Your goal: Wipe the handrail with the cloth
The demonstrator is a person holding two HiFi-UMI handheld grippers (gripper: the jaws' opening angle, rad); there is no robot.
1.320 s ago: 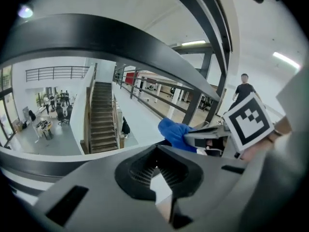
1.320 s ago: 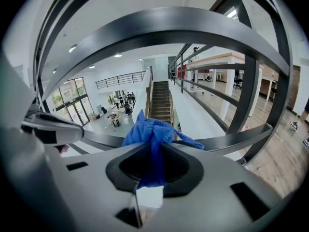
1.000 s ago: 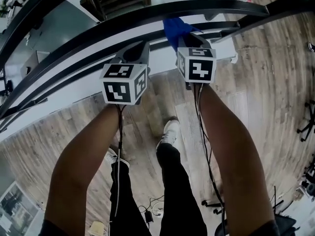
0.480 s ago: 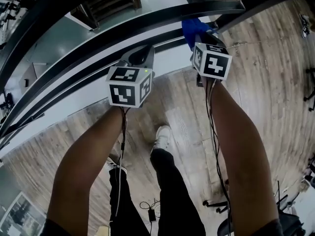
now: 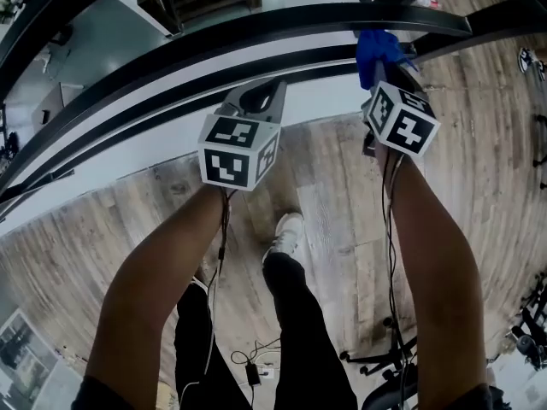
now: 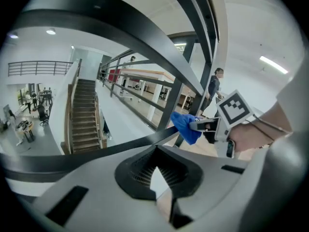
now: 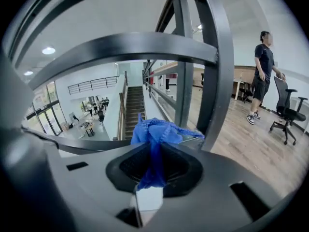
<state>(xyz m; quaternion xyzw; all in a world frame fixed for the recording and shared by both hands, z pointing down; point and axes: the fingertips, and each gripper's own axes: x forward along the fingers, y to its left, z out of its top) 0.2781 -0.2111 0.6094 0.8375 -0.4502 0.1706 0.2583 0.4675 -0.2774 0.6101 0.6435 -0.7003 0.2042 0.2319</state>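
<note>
operator: what is the state of the right side?

guide: your right gripper (image 7: 153, 148) has its jaws clenched on the blue cloth (image 7: 159, 132). the cloth bunches out past the jaw tips and touches the lower bar (image 7: 83, 142) of the handrail (image 5: 256, 26), just beside an upright post (image 7: 184, 71).

operator: and the left side?

guide: your left gripper (image 6: 155, 149) has its jaws pressed together with nothing between them. the tips sit just at the same lower bar, to the left of the cloth and apart from it. you cannot confirm contact with the bar from any view.

operator: what surrounds the work area?

guide: you stand on a wooden floor (image 5: 342, 195), with the thick top rail above both grippers in the head view. beyond the handrail a staircase (image 6: 84, 115) descends. to your right a person (image 7: 263, 57) stands on the floor near an office chair (image 7: 289, 112).
</note>
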